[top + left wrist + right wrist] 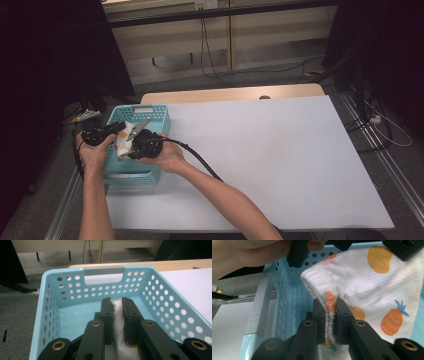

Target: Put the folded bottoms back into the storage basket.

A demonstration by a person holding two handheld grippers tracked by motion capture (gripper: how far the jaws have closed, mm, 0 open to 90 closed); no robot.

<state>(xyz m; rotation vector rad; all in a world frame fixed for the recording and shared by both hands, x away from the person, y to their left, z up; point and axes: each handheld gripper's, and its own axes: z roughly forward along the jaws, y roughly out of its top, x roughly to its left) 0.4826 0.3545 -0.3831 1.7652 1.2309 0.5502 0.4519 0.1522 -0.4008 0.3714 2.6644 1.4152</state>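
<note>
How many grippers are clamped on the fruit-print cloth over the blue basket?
2: the left gripper pinches the white cloth over the basket; the right gripper clamps its ribbed edge.

The basket (155,119) sits on the table (280,150) at its left edge, well apart from the right side. The cloth (125,140) hangs over the basket's inside, between the left gripper (107,132) on its left and the right gripper (145,145) on its right, each clamping an edge.
</note>
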